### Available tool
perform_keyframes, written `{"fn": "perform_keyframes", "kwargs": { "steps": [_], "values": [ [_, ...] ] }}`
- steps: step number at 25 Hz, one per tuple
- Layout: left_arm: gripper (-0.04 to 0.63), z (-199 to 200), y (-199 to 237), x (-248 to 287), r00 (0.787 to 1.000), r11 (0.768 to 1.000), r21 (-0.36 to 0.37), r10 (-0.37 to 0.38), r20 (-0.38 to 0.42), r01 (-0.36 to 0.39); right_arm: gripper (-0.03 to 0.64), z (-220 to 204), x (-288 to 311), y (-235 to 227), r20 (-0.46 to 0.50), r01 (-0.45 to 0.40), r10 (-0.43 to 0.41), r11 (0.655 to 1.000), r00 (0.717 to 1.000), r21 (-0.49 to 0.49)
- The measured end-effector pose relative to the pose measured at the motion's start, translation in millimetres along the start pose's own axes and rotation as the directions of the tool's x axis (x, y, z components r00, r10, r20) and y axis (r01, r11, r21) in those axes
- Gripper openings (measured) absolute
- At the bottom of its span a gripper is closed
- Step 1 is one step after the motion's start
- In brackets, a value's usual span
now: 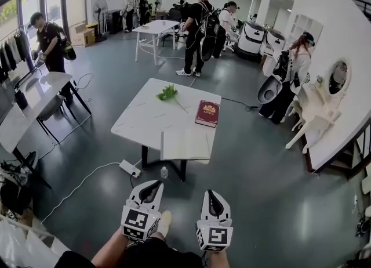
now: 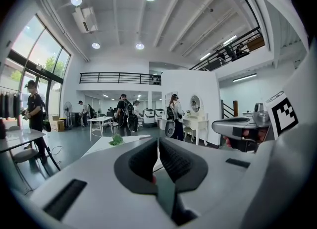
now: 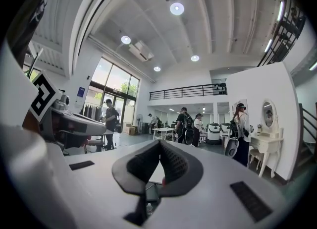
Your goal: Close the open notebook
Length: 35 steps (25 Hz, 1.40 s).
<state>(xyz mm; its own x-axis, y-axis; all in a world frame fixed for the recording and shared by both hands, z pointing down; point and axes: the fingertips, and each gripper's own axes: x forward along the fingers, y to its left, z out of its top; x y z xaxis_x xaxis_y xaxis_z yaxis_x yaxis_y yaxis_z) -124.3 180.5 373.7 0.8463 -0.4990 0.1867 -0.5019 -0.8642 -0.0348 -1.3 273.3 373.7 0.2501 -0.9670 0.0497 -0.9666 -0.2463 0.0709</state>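
Both grippers shut & empty: left gripper (image 1: 149, 192) fingers pressed together, nothing btwn them; right gripper (image 1: 212, 204) fingers likewise tight together; both low over the grey floor (image 1: 261, 203), well short of the white rectangular table (image 1: 142, 119). Straight ahead of both fingertips, well apart from them, the open white-paged notebook (image 1: 185, 144) lies flat at the table's near edge; closed dark-red hardcover book (image 1: 207, 113) just beyond it, ahead of the right fingers; green leafy sprig (image 1: 168, 93) farther on, ahead of the left fingers.
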Motion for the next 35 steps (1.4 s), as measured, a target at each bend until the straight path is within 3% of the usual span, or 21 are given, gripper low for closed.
{"fn": "perform_keyframes", "kwargs": {
  "steps": [17, 27, 35],
  "values": [
    [0.032, -7.7, 129.6, 144.3, 0.992, 0.993, -0.063, 0.099, -0.079, -0.104, 0.018, -19.6, 210.2, -5.8, -0.089, -0.141, 0.14, 0.99, 0.986, 0.001],
    [0.032, -40.3, 210.5, 181.9, 0.978, 0.979, -0.113, 0.157, -0.135, -0.172, 0.018, -49.9, 310.6, 41.5, -0.168, -0.256, 0.249, 0.966, 0.954, -0.021],
    [0.032, -69.0, 246.9, 194.8, 0.968, 0.969, -0.141, 0.177, -0.176, -0.202, 0.018, -81.9, 349.8, 69.5, -0.238, -0.295, 0.282, 0.955, 0.929, -0.02]
  ]
}}
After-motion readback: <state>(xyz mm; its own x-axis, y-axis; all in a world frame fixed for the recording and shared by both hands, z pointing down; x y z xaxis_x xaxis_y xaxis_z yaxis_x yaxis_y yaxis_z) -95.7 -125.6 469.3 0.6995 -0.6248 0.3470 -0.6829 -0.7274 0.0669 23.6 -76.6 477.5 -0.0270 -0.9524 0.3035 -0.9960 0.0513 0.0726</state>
